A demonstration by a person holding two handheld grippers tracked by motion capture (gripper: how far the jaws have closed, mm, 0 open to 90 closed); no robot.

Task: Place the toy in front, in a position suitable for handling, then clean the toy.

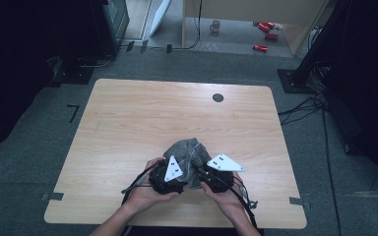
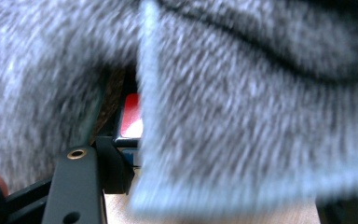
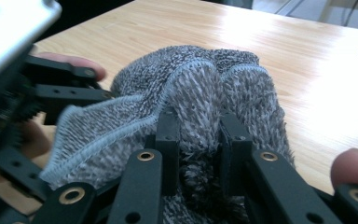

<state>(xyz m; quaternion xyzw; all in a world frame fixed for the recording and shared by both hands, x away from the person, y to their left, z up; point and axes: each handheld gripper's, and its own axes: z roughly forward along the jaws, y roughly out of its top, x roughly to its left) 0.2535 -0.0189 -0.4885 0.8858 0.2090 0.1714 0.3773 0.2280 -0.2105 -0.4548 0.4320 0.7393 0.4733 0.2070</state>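
While the grey cloth [image 1: 189,155] sits bunched on the bench [image 1: 128,128], near the front edge and well short of the round grommet hole [image 1: 218,97], both tools are working it from the person's side. The right gripper [image 3: 198,140] has its fingers [image 3: 168,140] pinching a raised fold of the cloth, with pile packed tight between them. The left gripper [image 1: 170,174] lies against the cloth's left flank; in the left gripper view the cloth [image 2: 242,107] hangs blurred directly before the camera, one hemmed edge falling across the gap, and one black finger [image 2: 77,186] stands clear at lower left. Whether the left fingers are spread or gripping cannot be told from these views; no firm pinch is visible. The step in hand appears to be securing a second hold so the bundle can be opened or folded. The next move probably calls for the left fingers to close on the hemmed edge nearest them, away from the right pinch, then for both hands to draw apart evenly. Risk: gathering several layers instead of one edge, which would keep the cloth bunched.
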